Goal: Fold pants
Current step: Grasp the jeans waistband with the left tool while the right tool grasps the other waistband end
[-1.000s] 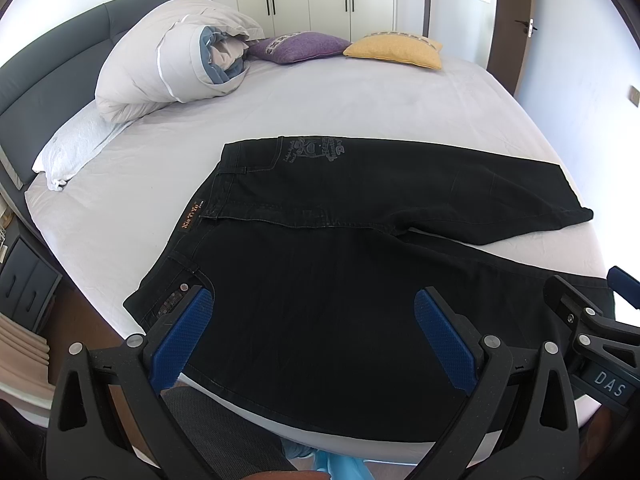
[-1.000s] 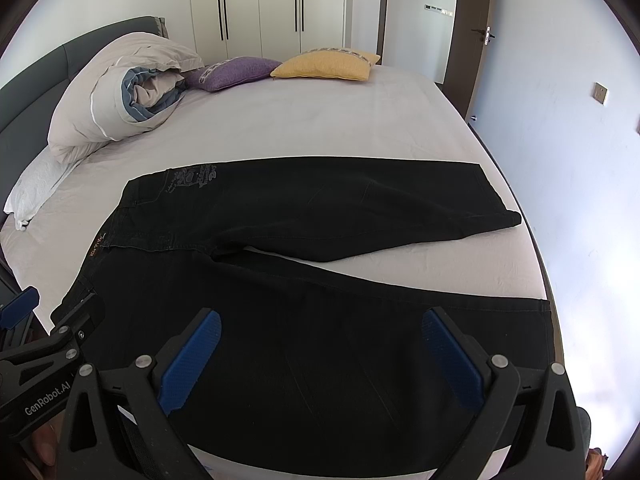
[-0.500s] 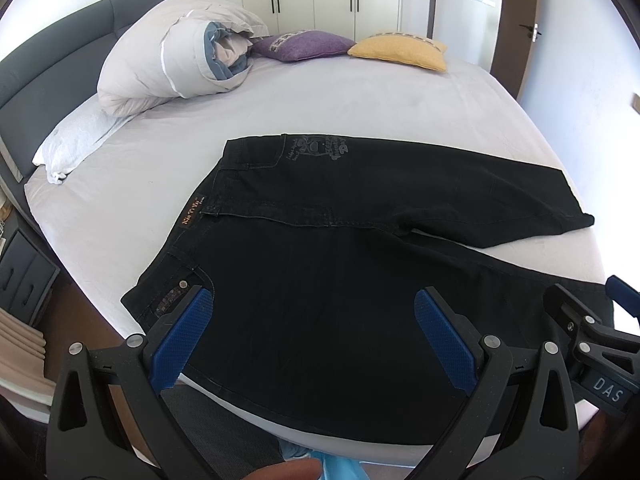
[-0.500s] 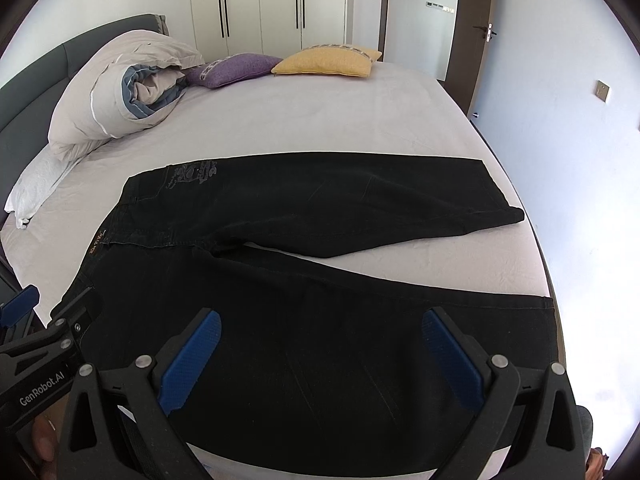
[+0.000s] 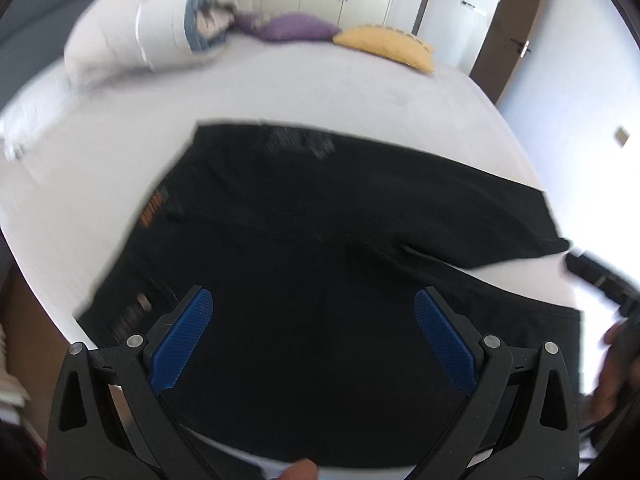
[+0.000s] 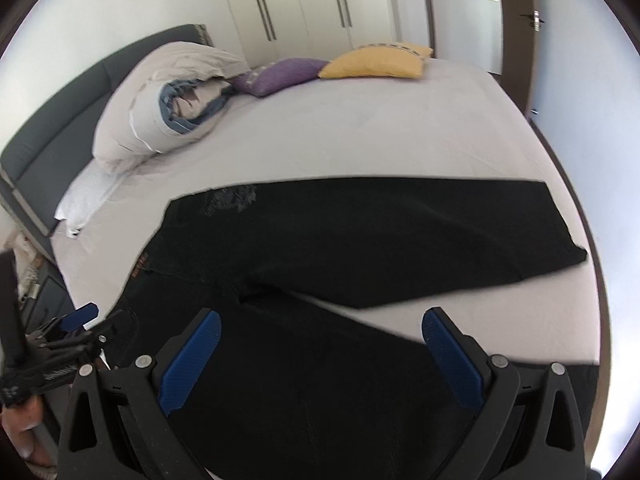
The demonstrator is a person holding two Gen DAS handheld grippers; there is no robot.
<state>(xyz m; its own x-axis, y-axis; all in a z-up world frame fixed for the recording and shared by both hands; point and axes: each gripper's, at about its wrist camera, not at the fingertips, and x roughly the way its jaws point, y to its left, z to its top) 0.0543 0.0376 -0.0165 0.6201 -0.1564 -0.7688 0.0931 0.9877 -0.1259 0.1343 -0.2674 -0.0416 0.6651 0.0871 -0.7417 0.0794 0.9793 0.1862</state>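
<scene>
Left gripper (image 5: pixel 314 336) hangs low over the pants (image 5: pixel 320 240), blue jaws wide apart with nothing between them. Right gripper (image 6: pixel 320 352) is just the same, jaws spread above the nearer leg. The pants lie flat on the bed (image 6: pixel 360 136), waistband to the left, legs splayed to the right; the nearer leg's cuff runs off behind the right gripper's frame and out of view. Nothing lies on the pants themselves. Beyond the pants comes bare sheet, then a rolled duvet (image 6: pixel 160 104) with a white pillow (image 6: pixel 84 200) beside it near the headboard (image 6: pixel 52 136). Further still, a purple cushion (image 6: pixel 280 74) and a yellow cushion (image 6: pixel 376 65), wardrobe doors (image 6: pixel 304 4) behind. The left view is smeared with blur; the pants' print and label are unreadable there.
</scene>
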